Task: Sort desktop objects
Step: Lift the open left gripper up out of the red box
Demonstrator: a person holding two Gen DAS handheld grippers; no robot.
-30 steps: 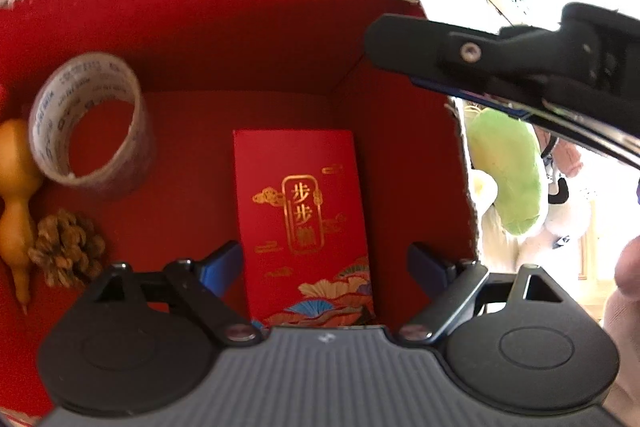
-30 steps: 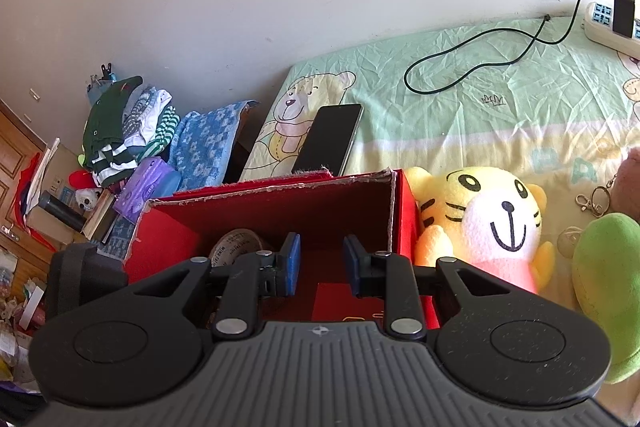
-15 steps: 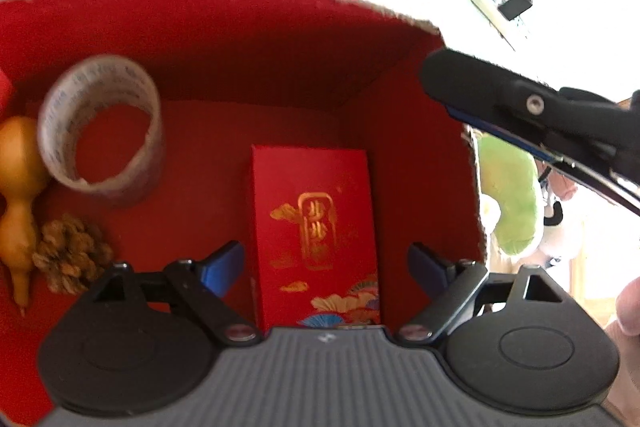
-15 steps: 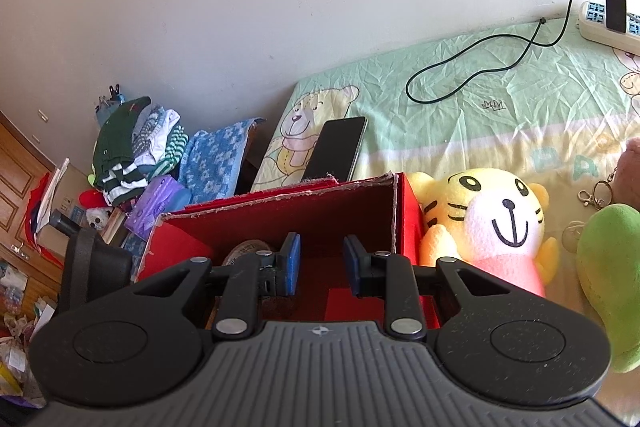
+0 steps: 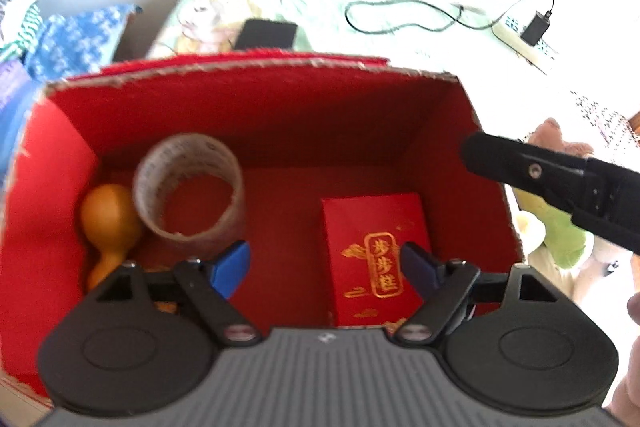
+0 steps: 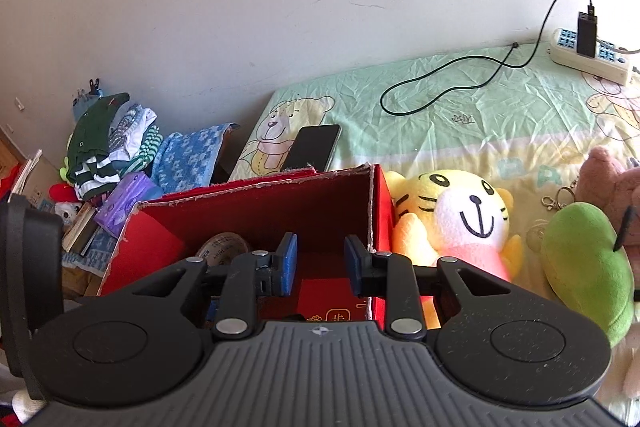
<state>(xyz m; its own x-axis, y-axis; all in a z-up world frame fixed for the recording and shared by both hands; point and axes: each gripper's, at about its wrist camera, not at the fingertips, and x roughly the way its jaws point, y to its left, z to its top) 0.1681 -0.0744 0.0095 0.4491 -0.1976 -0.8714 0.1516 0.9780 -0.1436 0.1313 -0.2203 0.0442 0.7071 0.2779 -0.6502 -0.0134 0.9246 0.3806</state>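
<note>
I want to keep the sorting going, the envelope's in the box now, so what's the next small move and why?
Probably swing the right gripper over to the tiger toy beside the red box. The red envelope already lies flat on the box floor, clear of the left gripper, whose jaws are open and empty. The right jaws have just been opening, with nothing between them.

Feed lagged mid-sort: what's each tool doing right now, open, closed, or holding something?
Left tool: open, nothing held, jaws just closing slightly above the red envelope.
Right tool: open with a narrow gap, empty, jaws just widened slightly.
</note>
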